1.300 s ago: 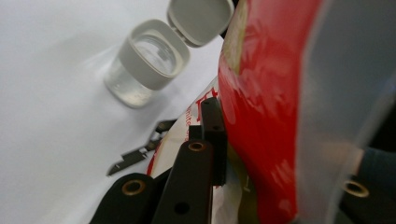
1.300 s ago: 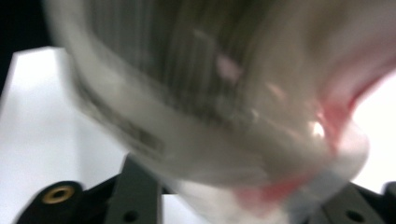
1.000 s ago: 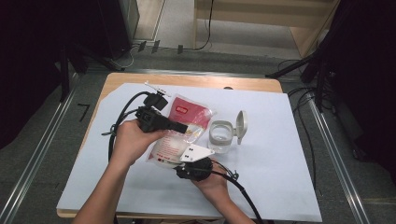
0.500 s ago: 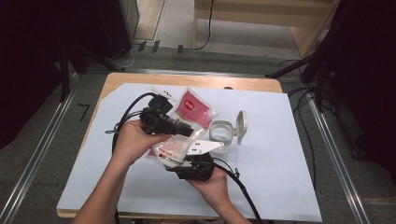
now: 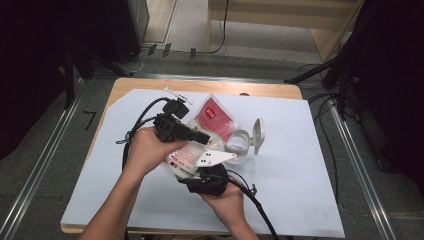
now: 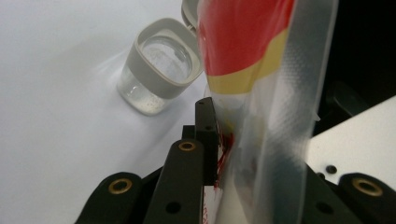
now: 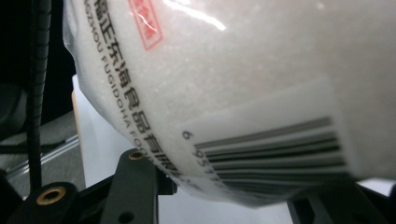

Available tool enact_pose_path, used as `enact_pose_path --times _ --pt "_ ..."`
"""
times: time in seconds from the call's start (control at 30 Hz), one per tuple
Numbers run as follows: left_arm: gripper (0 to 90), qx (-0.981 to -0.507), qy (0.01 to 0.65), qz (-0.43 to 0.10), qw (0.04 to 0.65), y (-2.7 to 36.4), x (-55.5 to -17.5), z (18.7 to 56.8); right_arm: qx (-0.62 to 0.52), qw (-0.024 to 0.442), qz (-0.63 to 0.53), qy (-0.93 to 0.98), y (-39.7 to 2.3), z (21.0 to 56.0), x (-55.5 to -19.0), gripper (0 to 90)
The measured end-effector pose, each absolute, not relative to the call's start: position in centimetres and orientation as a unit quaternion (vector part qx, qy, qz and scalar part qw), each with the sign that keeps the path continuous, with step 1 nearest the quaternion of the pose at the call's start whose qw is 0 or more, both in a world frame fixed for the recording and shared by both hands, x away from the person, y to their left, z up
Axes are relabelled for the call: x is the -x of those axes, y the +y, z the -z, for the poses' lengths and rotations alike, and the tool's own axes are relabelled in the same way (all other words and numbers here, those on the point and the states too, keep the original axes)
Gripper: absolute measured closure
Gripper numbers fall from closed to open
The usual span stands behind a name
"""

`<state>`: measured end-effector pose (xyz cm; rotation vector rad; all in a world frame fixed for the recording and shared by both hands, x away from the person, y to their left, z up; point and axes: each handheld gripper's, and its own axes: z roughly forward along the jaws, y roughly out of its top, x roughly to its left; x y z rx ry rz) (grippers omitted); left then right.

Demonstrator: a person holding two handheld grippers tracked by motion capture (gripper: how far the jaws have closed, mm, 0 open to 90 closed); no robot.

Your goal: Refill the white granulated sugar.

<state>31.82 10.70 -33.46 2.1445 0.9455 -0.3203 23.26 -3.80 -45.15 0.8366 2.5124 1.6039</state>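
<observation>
A clear bag [image 5: 214, 116] of white granules with a red label is held tilted above the table, its red end raised toward the jar. My left gripper [image 5: 204, 139] pinches the bag's [image 6: 261, 93] edge; its jaws have just been closing with the film between them, as the left gripper [image 6: 233, 154] view shows. My right gripper [image 5: 196, 169] grips the bulging lower end from below. In the right gripper [image 7: 224, 186] view the barcoded bag [image 7: 233, 70] fills the gap between the jaws. A small clear jar [image 5: 239, 143] with a grey rim stands just right of the bag, its flip lid [image 5: 258, 131] open.
The jar [image 6: 159, 70] holds a thin layer of granules. A white sheet [image 5: 300, 165] covers the wooden table [image 5: 260, 89], with bare room right of the jar and along the near edge. Cables trail from both grippers over the sheet.
The bag lay flat on the sheet; now it is lifted and tipped up toward the jar. Both hands have drawn closer together, the right one rising slightly.
</observation>
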Motion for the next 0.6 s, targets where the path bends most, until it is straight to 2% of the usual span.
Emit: enact_pose_path --times 0.2,0.4,0.6 --pt "84.7 -0.841 0.372 0.133 0.37 9.9 -32.4 32.8 -0.295 0.038 -0.518 0.802 -3.7 44.5 -23.2 54.7" --pt "78.2 -0.838 0.378 0.128 0.372 10.1 -32.3 32.8 -0.305 0.003 -0.548 0.779 -4.1 45.0 -23.3 60.1" --pt "72.1 -0.842 0.378 0.122 0.365 10.2 -32.1 32.7 -0.314 -0.026 -0.563 0.764 -4.1 45.5 -23.2 60.7"
